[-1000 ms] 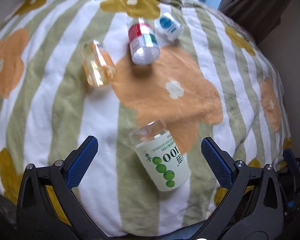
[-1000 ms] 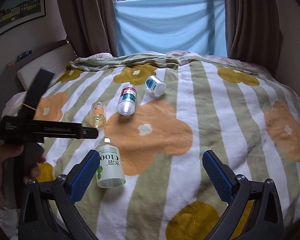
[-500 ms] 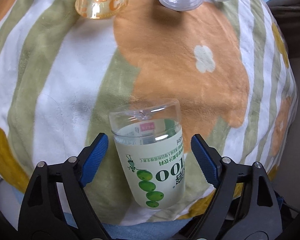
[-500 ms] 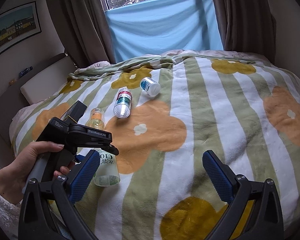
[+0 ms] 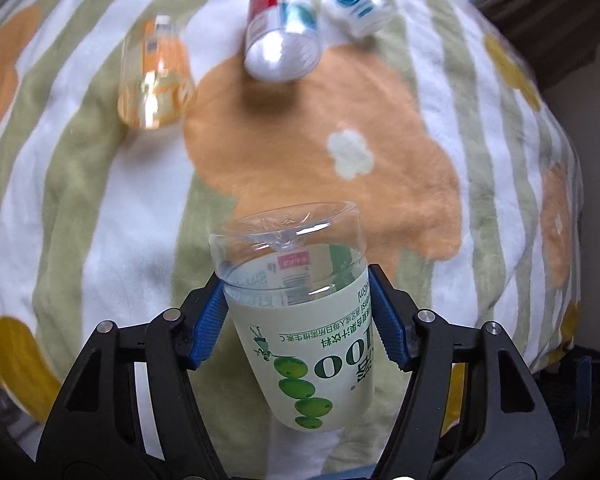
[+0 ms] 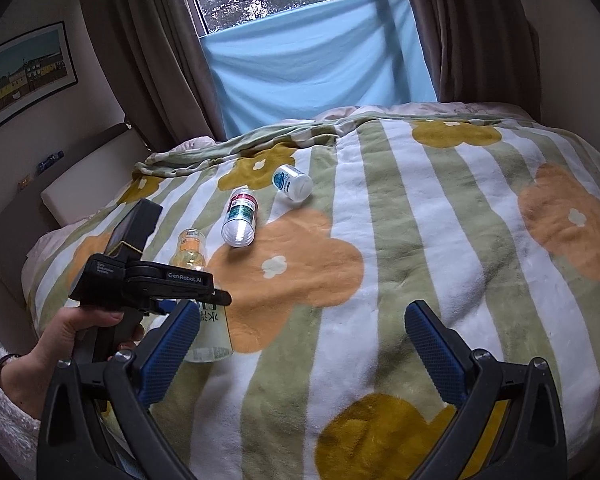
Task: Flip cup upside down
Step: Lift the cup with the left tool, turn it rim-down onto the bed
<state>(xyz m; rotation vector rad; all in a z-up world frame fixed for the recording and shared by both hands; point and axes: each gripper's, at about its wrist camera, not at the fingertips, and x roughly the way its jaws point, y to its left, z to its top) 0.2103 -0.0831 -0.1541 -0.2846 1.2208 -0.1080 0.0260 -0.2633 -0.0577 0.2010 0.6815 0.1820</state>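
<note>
A clear plastic cup with a pale green label and green dots (image 5: 300, 320) lies between the blue pads of my left gripper (image 5: 298, 322), which is shut on its sides. Its clear base points away from the camera. In the right wrist view the same cup (image 6: 214, 336) lies on the blanket, half hidden behind the left gripper's body (image 6: 148, 280) and my right gripper's left finger (image 6: 172, 352). My right gripper (image 6: 306, 354) is open and empty above the blanket's near part.
A striped flower-print blanket (image 6: 420, 240) covers the bed. Three other cups lie on their sides farther back: an orange-label one (image 5: 154, 76), a red-and-green-label one (image 5: 282, 32) and a blue-and-white one (image 5: 356, 2). Curtains and a blue sheet stand behind.
My left gripper came down around the green-label cup and its pads closed on the cup's sides. My right gripper stayed open, its view tilting up slightly.
</note>
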